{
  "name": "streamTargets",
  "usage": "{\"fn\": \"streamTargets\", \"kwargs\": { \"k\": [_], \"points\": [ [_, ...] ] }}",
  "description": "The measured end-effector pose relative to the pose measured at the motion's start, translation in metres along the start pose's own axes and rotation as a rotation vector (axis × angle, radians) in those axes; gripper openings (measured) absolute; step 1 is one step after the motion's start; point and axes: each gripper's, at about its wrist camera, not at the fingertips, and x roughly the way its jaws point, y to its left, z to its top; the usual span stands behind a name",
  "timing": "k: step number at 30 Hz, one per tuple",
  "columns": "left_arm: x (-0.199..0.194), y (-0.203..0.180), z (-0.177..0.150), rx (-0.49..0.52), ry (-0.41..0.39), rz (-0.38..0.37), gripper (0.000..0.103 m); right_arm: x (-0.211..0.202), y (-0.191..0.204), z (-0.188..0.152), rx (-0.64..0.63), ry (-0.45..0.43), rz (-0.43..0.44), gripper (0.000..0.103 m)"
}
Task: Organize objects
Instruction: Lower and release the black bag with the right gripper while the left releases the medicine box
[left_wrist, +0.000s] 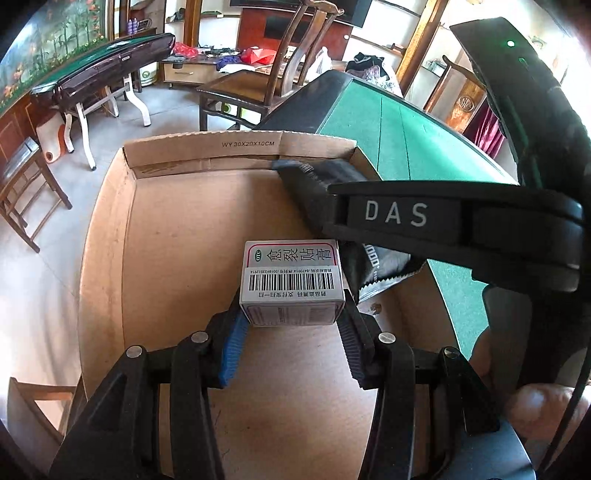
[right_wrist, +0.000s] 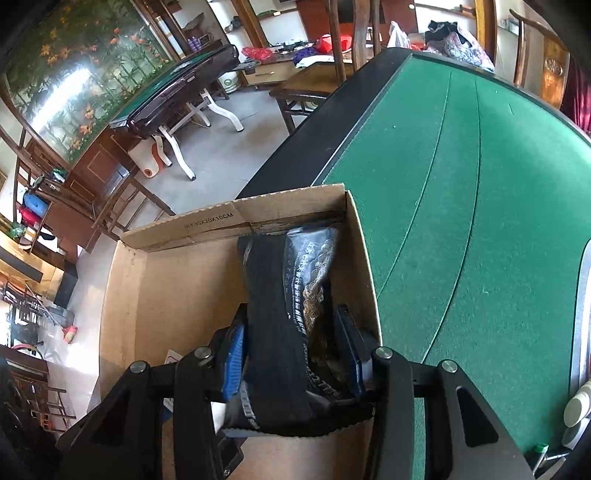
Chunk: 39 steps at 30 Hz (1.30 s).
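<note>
Two items gripped, black pouch (right_wrist: 291, 314) lengthwise

Carton's (left_wrist: 107, 236) left half free; pouch (right_wrist: 291, 295) crowds right wall.

Grey tiled floor (left_wrist: 173, 110), wooden chairs (left_wrist: 258, 85), second green-topped table (right_wrist: 173, 92).

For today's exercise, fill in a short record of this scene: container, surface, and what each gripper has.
container: open brown cardboard box
surface: green felt table
left gripper: clamped on small white medicine carton with barcode, inside the box
right gripper: closed on black foil pouch with serrated edge, by the box's right wall
</note>
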Motion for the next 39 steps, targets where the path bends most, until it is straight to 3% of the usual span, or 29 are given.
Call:
{"fn": "streamTargets", "kwargs": {
  "k": [7,15,24,32,39],
  "points": [
    [-0.002,0.002,0.000,-0.011,0.004,0.002,0.046,-0.010,0.000,-0.007,0.004,-0.017,-0.018,0.046],
    [-0.009,0.001,-0.004,-0.028,0.002,-0.008,0.050,-0.044,-0.003,-0.021,0.020,-0.101,0.005,0.046],
    [-0.023,0.000,-0.009,-0.070,-0.022,-0.050,0.050,-0.083,-0.013,-0.055,0.022,-0.176,0.046,0.046],
    [-0.039,-0.011,-0.013,-0.084,-0.072,-0.078,0.066,-0.126,-0.025,-0.095,-0.009,-0.247,0.084,0.050],
    [-0.043,-0.022,-0.015,-0.073,-0.079,-0.052,0.067,-0.151,-0.050,-0.127,-0.025,-0.286,0.114,0.052]
  ]
}}
